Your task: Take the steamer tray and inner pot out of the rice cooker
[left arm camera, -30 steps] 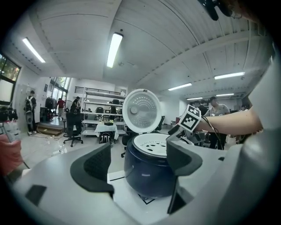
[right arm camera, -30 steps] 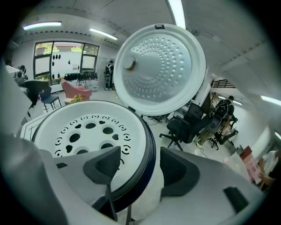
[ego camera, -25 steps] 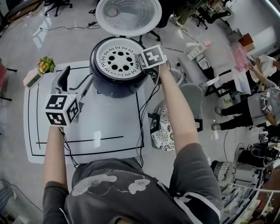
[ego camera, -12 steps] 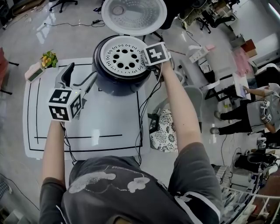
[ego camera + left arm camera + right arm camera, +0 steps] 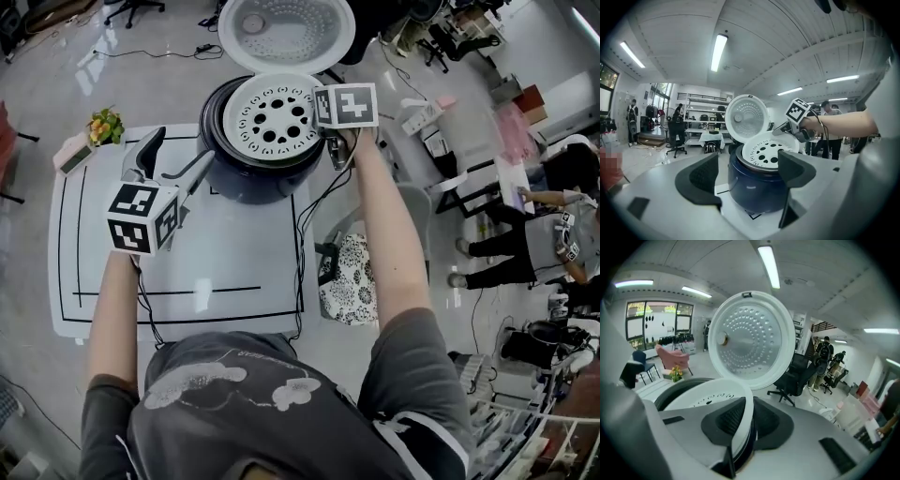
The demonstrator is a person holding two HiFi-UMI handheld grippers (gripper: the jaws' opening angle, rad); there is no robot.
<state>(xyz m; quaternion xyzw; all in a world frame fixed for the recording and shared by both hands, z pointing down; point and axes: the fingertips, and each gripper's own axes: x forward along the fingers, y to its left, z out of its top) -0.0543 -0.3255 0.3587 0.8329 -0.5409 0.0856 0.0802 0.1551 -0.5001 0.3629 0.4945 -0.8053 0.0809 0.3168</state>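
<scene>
Right gripper view: my right gripper [image 5: 747,420] has just been closing its jaws, and they now stand narrow, one pad on each face of the steamer tray [image 5: 708,397] rim.
Grip point: the tray's edge on my right, seen from the head view at the right gripper [image 5: 321,120].
Tray position: steamer tray [image 5: 277,117] sits at the mouth of the rice cooker [image 5: 253,178], tilted, with the gripped edge raised and the opposite edge low.
Lid: hinged lid [image 5: 286,28] stands open behind the cooker, clear of the way up.
Left gripper: left gripper [image 5: 178,155] has its jaws wide apart and holds nothing; it hovers above the table [image 5: 234,272] just beside the cooker.
Inner pot: below the tray; I cannot tell it apart from the cooker's mouth.
Handling, tray (judgement): thin perforated plastic, light and stiff, smooth at the rim. A one-sided pinch will let it swing, so I should lift slowly and keep it near level.
Handling, pot (judgement): likely heavier, with a thin, slick wall. I should take it at the rim and use both grippers on opposite sides if one slips.
Risk: the tray's low edge catching on the cooker's mouth.
</scene>
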